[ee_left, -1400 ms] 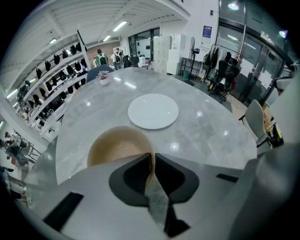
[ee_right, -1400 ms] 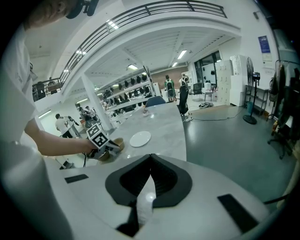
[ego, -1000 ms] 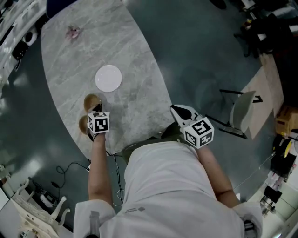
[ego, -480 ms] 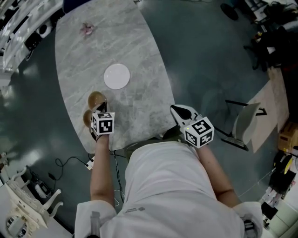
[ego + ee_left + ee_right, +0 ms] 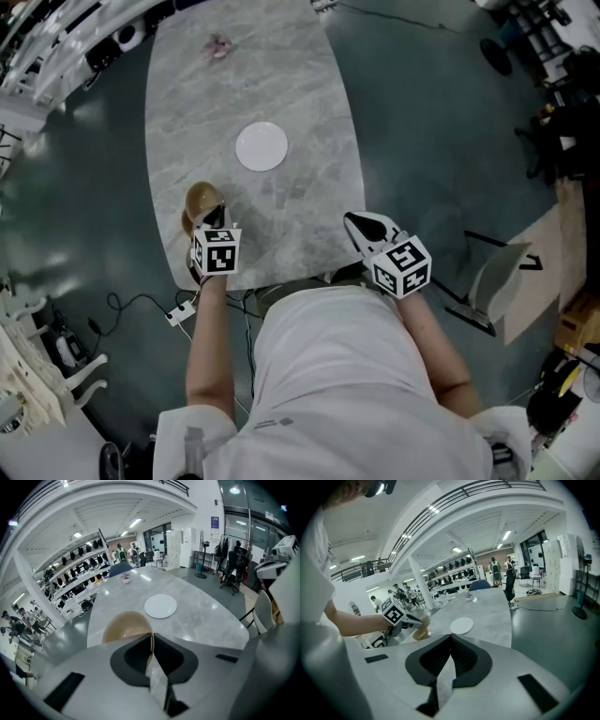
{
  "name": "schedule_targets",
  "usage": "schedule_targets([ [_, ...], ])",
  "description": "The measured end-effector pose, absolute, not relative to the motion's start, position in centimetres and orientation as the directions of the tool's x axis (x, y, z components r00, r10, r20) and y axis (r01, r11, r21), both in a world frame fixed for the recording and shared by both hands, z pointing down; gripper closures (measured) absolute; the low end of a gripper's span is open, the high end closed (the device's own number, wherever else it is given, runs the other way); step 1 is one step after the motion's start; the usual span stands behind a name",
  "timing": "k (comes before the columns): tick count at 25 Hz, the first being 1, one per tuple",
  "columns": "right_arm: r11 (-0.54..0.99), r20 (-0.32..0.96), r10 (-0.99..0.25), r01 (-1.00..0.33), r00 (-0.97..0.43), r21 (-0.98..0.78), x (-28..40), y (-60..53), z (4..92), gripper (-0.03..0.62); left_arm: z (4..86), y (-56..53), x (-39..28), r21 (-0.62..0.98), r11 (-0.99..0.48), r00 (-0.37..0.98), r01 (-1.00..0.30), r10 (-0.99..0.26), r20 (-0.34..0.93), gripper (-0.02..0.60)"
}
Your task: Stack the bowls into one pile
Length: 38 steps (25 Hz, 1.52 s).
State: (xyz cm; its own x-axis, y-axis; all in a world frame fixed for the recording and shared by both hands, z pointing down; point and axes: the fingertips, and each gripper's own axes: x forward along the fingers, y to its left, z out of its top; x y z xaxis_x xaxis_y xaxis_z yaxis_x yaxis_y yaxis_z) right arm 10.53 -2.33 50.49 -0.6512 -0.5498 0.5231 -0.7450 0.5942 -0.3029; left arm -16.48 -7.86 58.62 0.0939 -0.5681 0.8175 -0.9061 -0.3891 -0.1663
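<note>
The left gripper (image 5: 210,217) pinches the rim of a tan bowl (image 5: 202,199) at the table's (image 5: 309,103) near left (a white plate (image 5: 261,146) lies farther), while the right gripper (image 5: 359,225) is pressed together, empty.

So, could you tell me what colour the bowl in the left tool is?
The bowl is tan, best seen in the left gripper view.

Head view: the marker cube (image 5: 216,251) on the left gripper (image 5: 210,218) covers most of its jaws and the near rim of the tan round bowl (image 5: 203,198). A second brown bowl (image 5: 187,223) shows only as a sliver beside the gripper; whether the two bowls touch, cannot tell. Small pinkish object (image 5: 220,45) far down the grey marble table (image 5: 309,112): too small to identify. Table's far end cut off by the top edge.
</note>
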Motion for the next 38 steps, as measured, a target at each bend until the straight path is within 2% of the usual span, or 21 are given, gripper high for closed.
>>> schedule_targets([
  [20, 0.718, 0.547, -0.402, -0.624, -0.734, -0.31, 5.7, -2.1, 51.3, 0.584, 60.5, -1.6, -20.7, -0.136, -0.224, 0.007, -0.965, -0.541, 0.841, 0.561],
  [38, 0.685, 0.603, -0.397, -0.66, -0.692, -0.306, 4.6, -1.9, 52.7, 0.583, 63.6, -3.7, -22.1, -0.124, -0.281, 0.042, -0.952, -0.52, 0.853, 0.561],
])
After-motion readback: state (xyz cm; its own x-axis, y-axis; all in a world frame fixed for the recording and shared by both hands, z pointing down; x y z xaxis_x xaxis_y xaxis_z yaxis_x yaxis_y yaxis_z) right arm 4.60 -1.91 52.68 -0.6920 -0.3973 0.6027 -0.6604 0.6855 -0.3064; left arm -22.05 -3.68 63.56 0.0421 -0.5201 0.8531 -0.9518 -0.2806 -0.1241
